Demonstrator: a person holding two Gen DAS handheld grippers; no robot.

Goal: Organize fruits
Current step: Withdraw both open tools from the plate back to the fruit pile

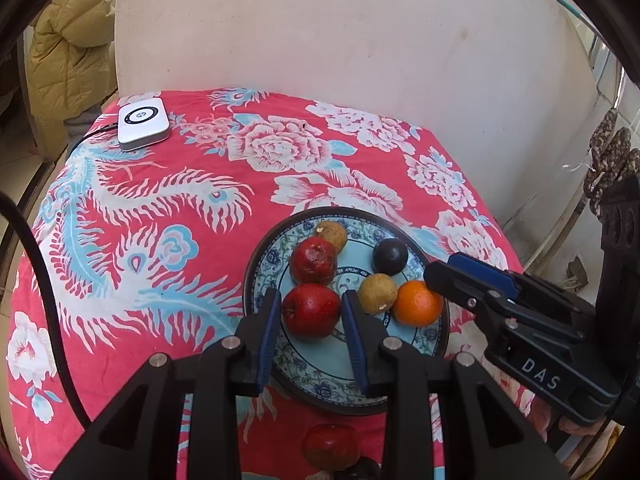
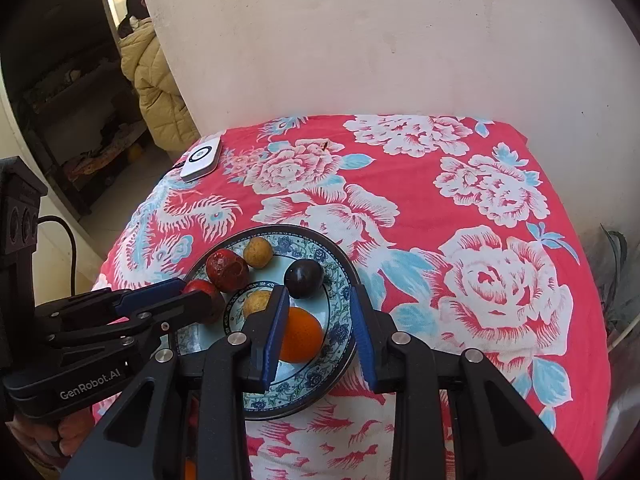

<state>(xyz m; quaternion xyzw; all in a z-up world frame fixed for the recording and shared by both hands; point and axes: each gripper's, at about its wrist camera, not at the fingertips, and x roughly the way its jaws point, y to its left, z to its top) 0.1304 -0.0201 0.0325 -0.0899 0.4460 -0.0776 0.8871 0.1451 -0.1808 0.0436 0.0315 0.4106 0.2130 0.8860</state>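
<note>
From the left wrist, the left gripper [image 1: 311,303] hangs over the near side of the patterned plate [image 1: 434,342], which sits on the red flowered tablecloth [image 1: 168,264]. Its jaws stand fairly narrow, with the near apple [image 1: 311,312] framed between the blue pads. The apple nearly fills the gap, and a thin slit shows at the right pad, so nothing is clamped. Five more fruits share the plate. Beyond the jaws lie the far apple [image 1: 314,261] and a tan fruit [image 1: 332,234]. Right of the jaws lie a second tan fruit [image 1: 377,294], the orange [image 1: 418,305] and, farther off, the dark plum [image 1: 390,257]. The right gripper [image 1: 442,267] reaches in from the right, its tips at the orange. A loose red fruit [image 1: 331,446] lies on the cloth off the plate, behind the jaws. A white device [image 1: 142,122] lies far off to the left.

From the right wrist, the right gripper [image 2: 319,297] is over the plate's near right side, its jaws equally narrow and gripping nothing. The orange sits between them against the left pad, clear of the right one. The plum lies just beyond the tips. The left gripper [image 2: 196,292] comes in from the left, with its tips at the near apple.
</note>
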